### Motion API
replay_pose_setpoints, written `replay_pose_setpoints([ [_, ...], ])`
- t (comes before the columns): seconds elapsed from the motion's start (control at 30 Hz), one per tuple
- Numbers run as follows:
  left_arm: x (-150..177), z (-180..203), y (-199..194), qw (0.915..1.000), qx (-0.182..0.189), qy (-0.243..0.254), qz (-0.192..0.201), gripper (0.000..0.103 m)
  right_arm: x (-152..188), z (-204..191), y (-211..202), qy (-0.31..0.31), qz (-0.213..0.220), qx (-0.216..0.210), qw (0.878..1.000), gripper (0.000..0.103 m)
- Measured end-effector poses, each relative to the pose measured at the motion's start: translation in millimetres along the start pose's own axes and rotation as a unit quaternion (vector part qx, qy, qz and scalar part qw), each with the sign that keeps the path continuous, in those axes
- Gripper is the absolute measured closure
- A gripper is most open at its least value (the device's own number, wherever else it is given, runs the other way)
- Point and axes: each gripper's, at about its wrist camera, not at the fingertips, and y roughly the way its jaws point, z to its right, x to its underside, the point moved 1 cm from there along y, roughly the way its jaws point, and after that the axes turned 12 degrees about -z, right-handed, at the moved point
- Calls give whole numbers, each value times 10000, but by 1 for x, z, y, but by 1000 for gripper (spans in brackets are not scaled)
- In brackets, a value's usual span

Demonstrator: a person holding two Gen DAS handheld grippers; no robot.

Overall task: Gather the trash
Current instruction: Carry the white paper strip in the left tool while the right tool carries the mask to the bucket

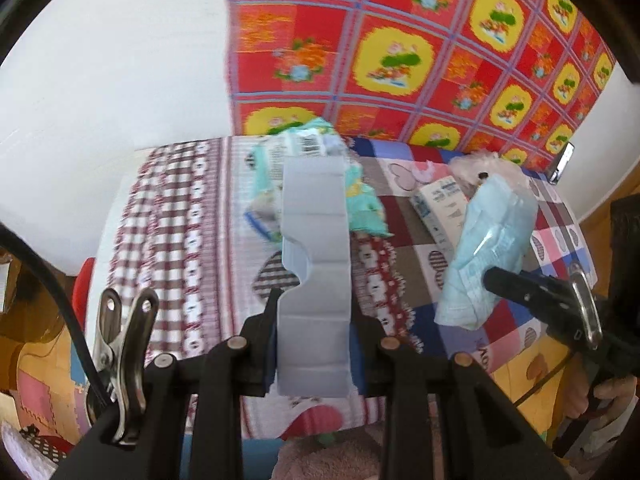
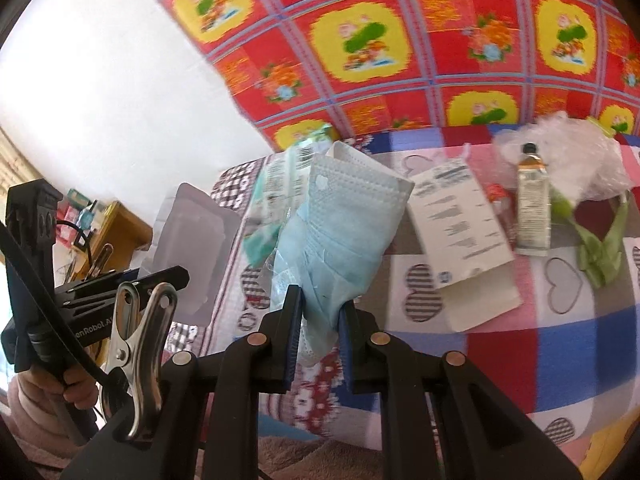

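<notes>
The left gripper (image 1: pixel 314 344) is clamped on a clear plastic blister tray (image 1: pixel 314 264); the right gripper (image 2: pixel 320 336) pinches a blue face mask (image 2: pixel 336 224) by one crumpled corner — a thin hold that could slip. Beyond, on the patchwork bedspread (image 2: pixel 540 340), lie a teal wrapper (image 1: pixel 360 196), a white carton (image 2: pixel 460 236), a small tube (image 2: pixel 532 208) and crumpled plastic film (image 2: pixel 576 160) — all uncollected.

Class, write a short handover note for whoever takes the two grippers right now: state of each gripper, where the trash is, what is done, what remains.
Left gripper: shut on the clear plastic tray, lifted off the bed.
Right gripper: shut on the blue face mask, also lifted.
On the quilt: white paper box, small tube, crumpled clear plastic, green ribbon, teal wrapper.
Done: two pieces picked up. Left: bin both (no bin in view), then collect the rest.
</notes>
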Motion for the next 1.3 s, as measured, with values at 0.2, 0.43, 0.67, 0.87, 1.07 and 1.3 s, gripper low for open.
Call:
replay_pose_setpoints([
  [0.2,20,-41,-14,9996,-72,-260,74,74,-1,-40,11,-204,-50,-34,9998,85],
  [0.43,41,-84,-24,9985,-170,-500,157,74,-3,-84,29,-428,-92,-66,9990,85],
  [0.67,52,-118,-29,9952,-289,-897,245,74,-11,-122,49,-777,-214,-129,9967,85],
  [0.87,55,-143,-31,9890,-422,-1377,330,74,-27,-146,67,-1209,-397,-216,9916,85],
  [1.07,51,-163,-30,9803,-588,-1850,369,74,-47,-165,87,-1622,-597,-380,9842,85],
  [1.3,47,-185,-27,9700,-774,-2255,472,74,-66,-190,109,-2166,-776,-511,9718,85],
])
